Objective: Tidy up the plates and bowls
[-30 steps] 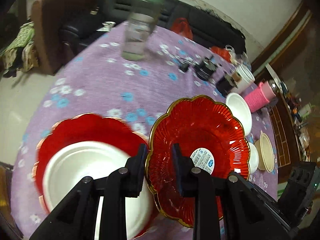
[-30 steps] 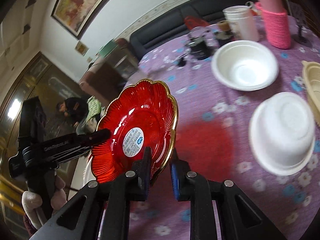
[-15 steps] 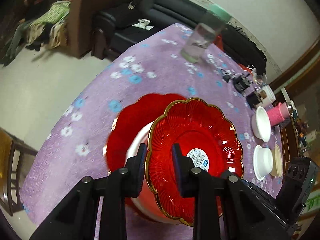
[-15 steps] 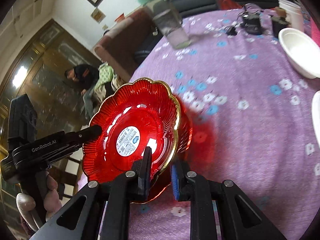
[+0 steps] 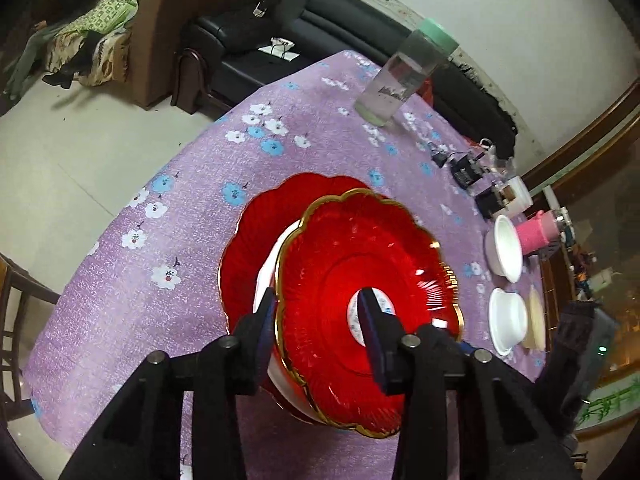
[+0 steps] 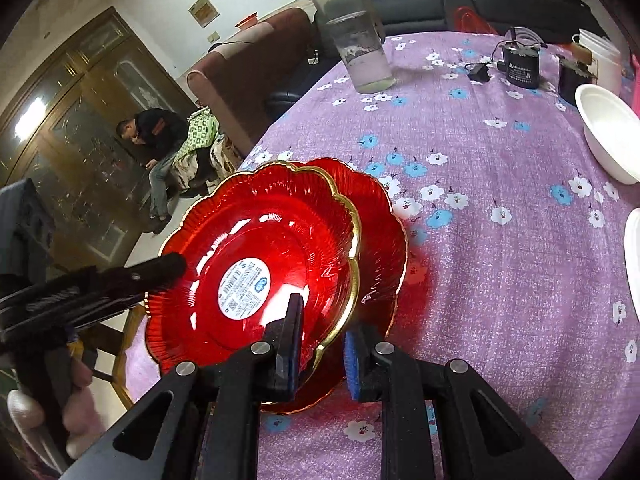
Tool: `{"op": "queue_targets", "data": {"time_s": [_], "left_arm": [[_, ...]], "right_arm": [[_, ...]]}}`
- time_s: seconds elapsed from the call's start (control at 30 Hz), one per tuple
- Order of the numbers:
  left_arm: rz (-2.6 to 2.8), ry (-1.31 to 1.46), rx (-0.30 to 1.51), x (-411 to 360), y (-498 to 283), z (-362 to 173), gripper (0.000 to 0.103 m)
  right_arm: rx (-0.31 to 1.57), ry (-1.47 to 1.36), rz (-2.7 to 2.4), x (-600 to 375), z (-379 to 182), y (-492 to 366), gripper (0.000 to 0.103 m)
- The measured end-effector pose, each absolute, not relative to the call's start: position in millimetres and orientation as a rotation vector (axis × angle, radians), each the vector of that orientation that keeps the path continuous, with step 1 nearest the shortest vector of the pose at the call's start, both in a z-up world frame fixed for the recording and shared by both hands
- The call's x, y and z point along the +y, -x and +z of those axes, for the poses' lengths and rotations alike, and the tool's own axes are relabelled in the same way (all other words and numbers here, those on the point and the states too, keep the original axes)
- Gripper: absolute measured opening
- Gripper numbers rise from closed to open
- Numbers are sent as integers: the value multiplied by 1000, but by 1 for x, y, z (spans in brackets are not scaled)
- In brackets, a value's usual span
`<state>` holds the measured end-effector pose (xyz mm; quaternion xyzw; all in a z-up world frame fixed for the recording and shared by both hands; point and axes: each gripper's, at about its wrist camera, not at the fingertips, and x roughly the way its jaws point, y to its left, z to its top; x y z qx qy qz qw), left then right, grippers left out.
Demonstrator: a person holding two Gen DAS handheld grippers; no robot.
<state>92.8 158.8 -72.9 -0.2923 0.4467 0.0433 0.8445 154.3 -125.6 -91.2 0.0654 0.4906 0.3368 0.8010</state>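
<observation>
A red gold-rimmed glass plate (image 5: 360,280) with a white sticker (image 6: 244,282) rests tilted on a white bowl (image 5: 270,276) that sits in a second red plate (image 5: 260,232) on the purple tablecloth. My left gripper (image 5: 318,324) is open, its jaws wide on either side of the top plate's near rim. My right gripper (image 6: 322,340) is open too, straddling the plate's rim (image 6: 352,248) from the other side. The lower red plate (image 6: 384,240) shows behind it.
A clear jar with a green lid (image 5: 400,80) stands at the table's far side. White bowls (image 5: 506,254), an upturned white bowl (image 5: 508,320), a cream dish (image 5: 536,316), a pink cup (image 5: 536,236), a white cup and black chargers (image 6: 520,64) lie right. A sofa and a seated person (image 6: 160,140) are beyond.
Both grippers carried the red plate left over the stacked bowl and plate, set it down on them, then opened their jaws and let go of its rim.
</observation>
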Motion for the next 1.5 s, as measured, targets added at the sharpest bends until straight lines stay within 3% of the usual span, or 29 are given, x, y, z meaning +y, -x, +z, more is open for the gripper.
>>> {"op": "queue_targets", "data": {"time_s": [0.07, 0.17, 0.4, 0.53, 0.77, 1.17, 1.5], "left_arm": [[80, 619, 927, 158, -90, -68, 44], [118, 583, 880, 158, -83, -58, 59], [158, 581, 846, 168, -77, -52, 61], [173, 582, 829, 165, -68, -47, 64], [181, 503, 763, 132, -54, -22, 84], [-62, 362, 868, 22, -90, -16, 84], [-170, 200, 1011, -76, -113, -49, 84]], "right_arm": [[1066, -139, 724, -124, -94, -155, 31], [1064, -141, 738, -122, -96, -156, 40], [1018, -125, 723, -123, -91, -152, 53], [975, -178, 720, -137, -82, -152, 54], [898, -196, 714, -179, -69, -136, 58], [777, -305, 434, -346, -66, -136, 60], [750, -409, 164, -485, -75, -141, 60]]}}
